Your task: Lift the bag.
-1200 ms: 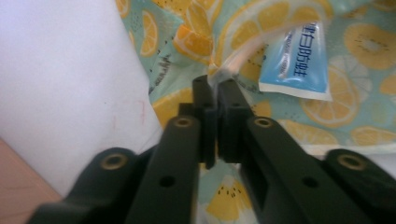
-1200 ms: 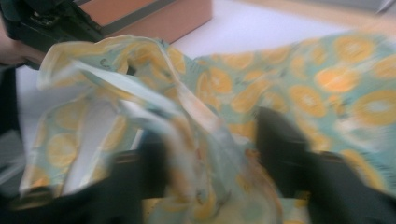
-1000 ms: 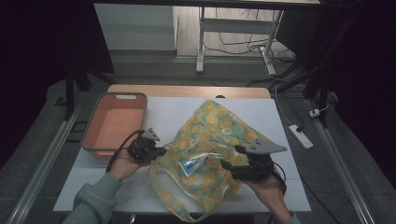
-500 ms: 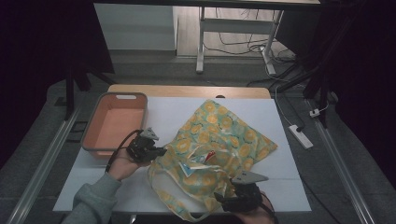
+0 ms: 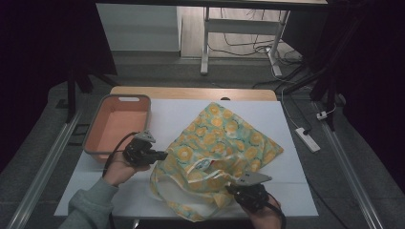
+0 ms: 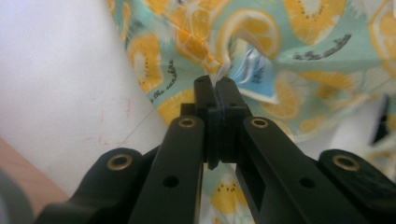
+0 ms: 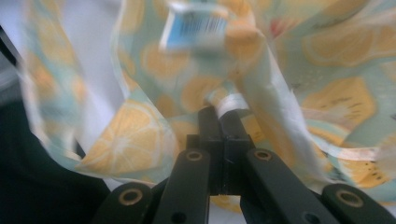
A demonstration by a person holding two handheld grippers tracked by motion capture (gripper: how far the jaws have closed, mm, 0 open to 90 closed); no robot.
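Lying right of the orange bin [image 5: 119, 126], the lemon-print bag [image 5: 224, 138] is stretched diagonally, its mouth toward the person. Its edge is pinched by the closed left gripper [image 5: 161, 155], its white-trimmed rim by the closed right gripper [image 5: 234, 188].

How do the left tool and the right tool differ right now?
The left tool grips the lemon-print bag at its left edge, beside the orange bin; the right tool grips it at the near edge, by the table front. Both are shut on fabric.

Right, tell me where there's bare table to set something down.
Free: the white table top between the orange plastic bin and the lemon-print fabric bag, the strip behind the bag, and the right edge beyond it. Crowded: the near middle, where both hand-held grippers pinch the bag.
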